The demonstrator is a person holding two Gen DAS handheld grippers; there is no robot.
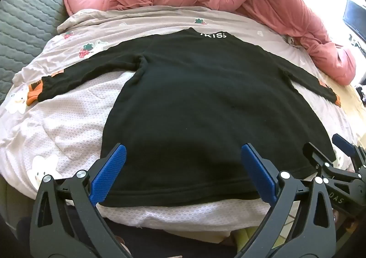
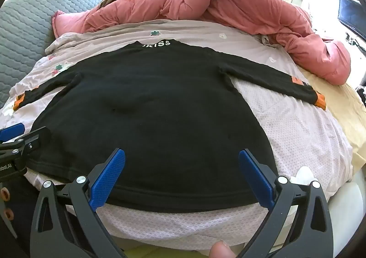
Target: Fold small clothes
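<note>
With our left gripper (image 1: 183, 174) and right gripper (image 2: 181, 178) both wide open and empty above its near hem, we judge the black shirt (image 1: 205, 102), flat on the bed (image 1: 68, 125), soft and light, best pinched at the hem corners.

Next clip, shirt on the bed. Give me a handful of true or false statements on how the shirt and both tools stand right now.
1. The black long-sleeved shirt lies spread flat, both sleeves out to the sides. True.
2. The left tool is shut on the hem. False: its jaws stand wide open over the hem.
3. The right tool is open and holds nothing. True.
4. The sleeve cuffs are white. False: they are orange.
5. The pink duvet covers the shirt. False: it is bunched up beyond the collar.
</note>
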